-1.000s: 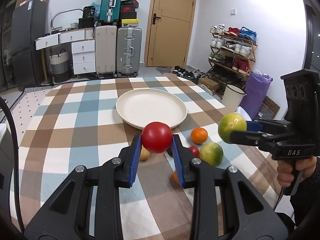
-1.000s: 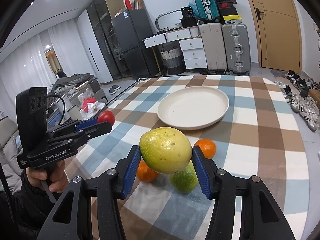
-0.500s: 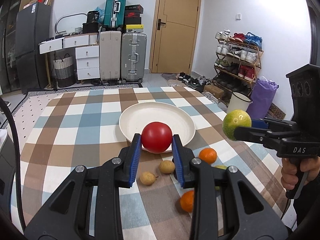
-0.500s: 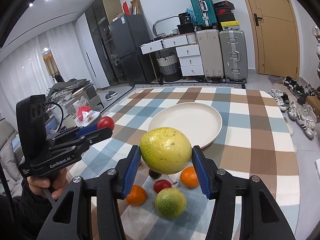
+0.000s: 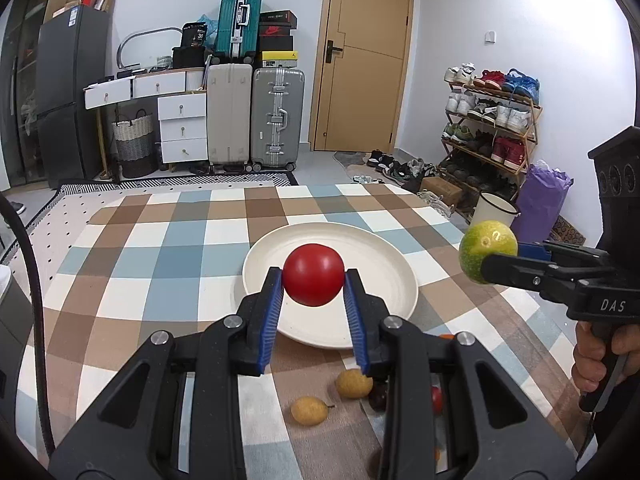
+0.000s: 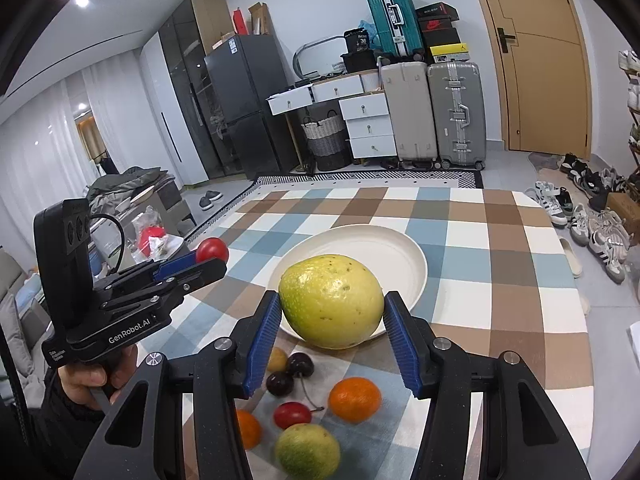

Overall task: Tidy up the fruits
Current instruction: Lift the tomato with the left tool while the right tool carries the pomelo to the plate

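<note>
Two fruits held over the plate edge

Left wrist view: the left gripper (image 5: 313,280) is clamped on a red tomato (image 5: 313,274) at frame centre, now seen against the white plate (image 5: 384,264), nearer than before; lower fruits are partly hidden. Right wrist view: the right gripper (image 6: 331,312) is clamped on a yellow-green fruit (image 6: 330,301) at centre.

Red tomato (image 5: 313,274) between left gripper (image 5: 313,280) fingers (image 5: 270,312), above plate (image 5: 394,276).

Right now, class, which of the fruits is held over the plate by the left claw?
The red tomato, pinched in the left claw; the yellow-green fruit is in the right claw.
</note>
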`<action>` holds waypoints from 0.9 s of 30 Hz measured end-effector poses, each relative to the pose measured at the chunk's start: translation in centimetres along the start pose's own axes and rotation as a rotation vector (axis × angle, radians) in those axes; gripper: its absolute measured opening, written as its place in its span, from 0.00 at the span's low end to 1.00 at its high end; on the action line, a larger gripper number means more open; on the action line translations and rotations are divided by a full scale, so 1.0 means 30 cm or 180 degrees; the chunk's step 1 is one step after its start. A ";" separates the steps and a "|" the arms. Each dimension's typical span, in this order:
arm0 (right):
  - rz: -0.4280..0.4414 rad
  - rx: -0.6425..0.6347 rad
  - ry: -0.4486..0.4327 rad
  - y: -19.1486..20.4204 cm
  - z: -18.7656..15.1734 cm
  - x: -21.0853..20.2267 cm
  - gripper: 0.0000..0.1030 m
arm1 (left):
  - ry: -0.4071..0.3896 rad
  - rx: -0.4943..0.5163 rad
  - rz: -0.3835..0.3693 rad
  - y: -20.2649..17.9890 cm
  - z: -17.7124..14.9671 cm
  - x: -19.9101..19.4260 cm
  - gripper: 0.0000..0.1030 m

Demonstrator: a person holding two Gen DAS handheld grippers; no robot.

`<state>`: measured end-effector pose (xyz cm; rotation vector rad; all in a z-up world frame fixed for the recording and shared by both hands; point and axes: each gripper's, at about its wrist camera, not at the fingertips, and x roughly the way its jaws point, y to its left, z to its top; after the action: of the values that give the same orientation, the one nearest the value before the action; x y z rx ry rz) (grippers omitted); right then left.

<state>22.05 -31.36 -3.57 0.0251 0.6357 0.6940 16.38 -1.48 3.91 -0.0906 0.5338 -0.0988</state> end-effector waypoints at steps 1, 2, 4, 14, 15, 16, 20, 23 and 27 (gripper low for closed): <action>-0.0005 0.0002 0.0006 -0.007 0.003 0.011 0.52 | 0.0007 0.0006 0.0004 0.000 0.003 0.019 0.27; -0.0008 0.0014 0.0015 -0.017 0.004 0.024 0.52 | 0.0016 0.0016 0.0009 -0.001 0.005 0.036 0.27; -0.0017 0.0021 0.0034 -0.028 0.008 0.047 0.52 | 0.0030 0.0045 0.0021 -0.002 0.007 0.076 0.27; -0.0028 0.0030 0.0085 -0.058 0.022 0.167 0.52 | 0.0082 0.0022 0.0037 0.013 0.014 0.195 0.27; -0.0030 0.0034 0.0092 -0.061 0.023 0.177 0.52 | 0.0092 0.0009 0.0036 0.019 0.013 0.206 0.27; -0.0034 0.0033 0.0100 -0.062 0.023 0.186 0.52 | 0.0104 -0.0008 0.0038 0.022 0.011 0.222 0.27; -0.0078 0.0006 0.0140 -0.063 0.020 0.228 0.52 | 0.0152 -0.0020 0.0039 0.040 -0.005 0.266 0.27; -0.0134 -0.0040 0.0183 -0.068 0.015 0.264 0.52 | 0.0191 -0.0031 0.0048 0.049 -0.015 0.296 0.27; -0.0179 -0.0093 0.0255 -0.073 -0.002 0.297 0.52 | 0.0206 -0.0026 0.0057 0.056 -0.021 0.320 0.27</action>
<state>28.55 -27.69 -8.90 -0.0477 0.7005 0.6523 24.40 -0.97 -1.66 -0.0910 0.5996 -0.0823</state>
